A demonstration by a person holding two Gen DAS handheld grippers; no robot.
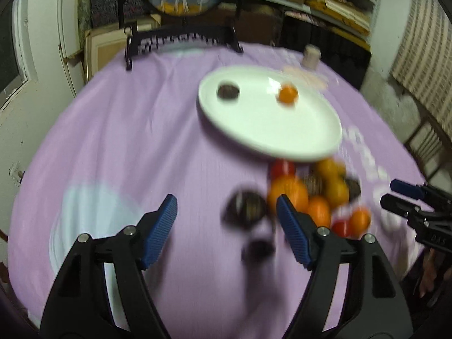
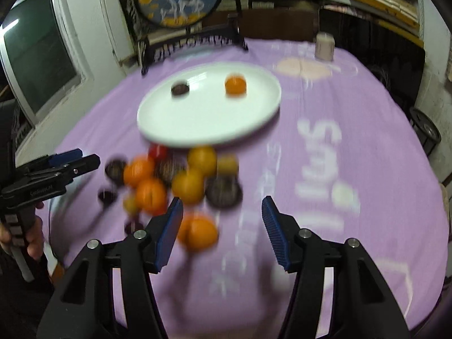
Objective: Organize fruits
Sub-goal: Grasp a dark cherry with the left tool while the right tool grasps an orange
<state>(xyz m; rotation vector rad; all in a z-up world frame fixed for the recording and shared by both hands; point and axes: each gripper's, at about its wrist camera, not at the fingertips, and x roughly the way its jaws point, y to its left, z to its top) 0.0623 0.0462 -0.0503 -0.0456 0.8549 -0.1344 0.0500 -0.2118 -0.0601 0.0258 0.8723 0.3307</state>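
Two hand-held tools hang over a lilac-clothed counter (image 1: 118, 130) where a heap of fruit (image 2: 180, 178) waits to be sorted onto a white plate (image 1: 268, 124). The left tool (image 1: 227, 226) stands released, its blue pads spread and nothing between them but cloth, with a dark round fruit (image 1: 245, 209) lying just ahead of the gap. The right tool (image 2: 223, 220) is likewise released and empty, a lone orange (image 2: 199, 233) sitting just inside its left pad, untouched. The pile lies near the counter's middle, just at the plate's near rim: oranges, yellower citrus, a red fruit and several dark, rough-skinned ones, too blurred to name more closely. The plate, toward the far edge of the counter, so far holds only two pieces, a dark fruit (image 2: 180, 89) on its left side and a small orange (image 2: 235, 85) on its right, well apart, which suggests each kind has its own side. The next pick looks best made on an outlying piece, not the packed heap: centre the pads on either side of one fruit, come down square, and close gently, since round fruit will roll away from a glancing touch. A pale cup (image 2: 324, 46) stands at the far right corner.
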